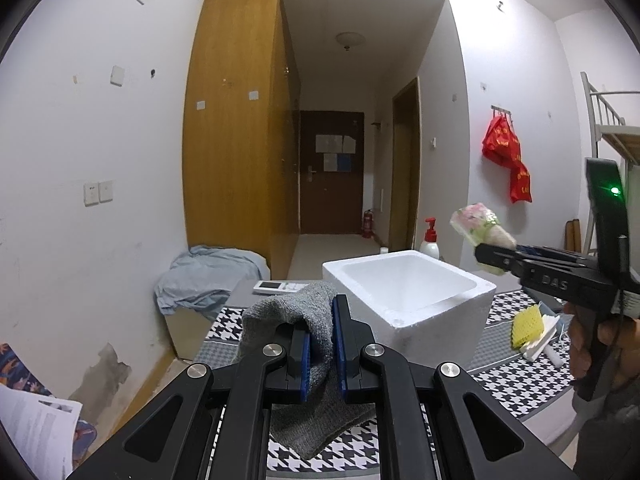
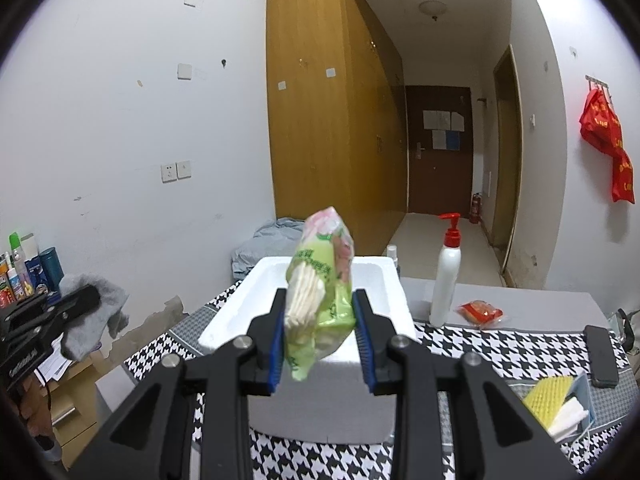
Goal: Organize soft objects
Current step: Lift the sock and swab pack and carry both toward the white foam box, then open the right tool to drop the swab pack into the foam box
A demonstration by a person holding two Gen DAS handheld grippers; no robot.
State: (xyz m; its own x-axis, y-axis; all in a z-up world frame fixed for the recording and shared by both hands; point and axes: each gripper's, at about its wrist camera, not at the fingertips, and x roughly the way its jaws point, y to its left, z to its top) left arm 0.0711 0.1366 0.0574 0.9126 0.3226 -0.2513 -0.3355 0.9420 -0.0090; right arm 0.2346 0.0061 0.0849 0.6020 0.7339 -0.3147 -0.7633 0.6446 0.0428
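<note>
My left gripper [image 1: 320, 340] is shut on a grey knitted cloth [image 1: 288, 320], which drapes over the fingers and hangs down to the left of a white foam box [image 1: 452, 312]. The same cloth [image 2: 94, 312] and the left gripper [image 2: 86, 294] show at the left edge of the right wrist view. My right gripper [image 2: 320, 336] is shut on a green and pink plastic packet of white pads [image 2: 320, 280], held upright in front of the foam box [image 2: 256, 300]. In the left wrist view that packet [image 1: 480, 226] and the right gripper [image 1: 492, 258] hang above the box's right side.
A houndstooth cloth [image 2: 500, 344] covers the table. On it are a white pump bottle with a red top [image 2: 446, 280], a red packet [image 2: 480, 312], a yellow sponge with white pads [image 2: 552, 396], a dark phone [image 2: 600, 356] and a remote [image 1: 276, 287]. Toiletries [image 2: 24, 272] stand left.
</note>
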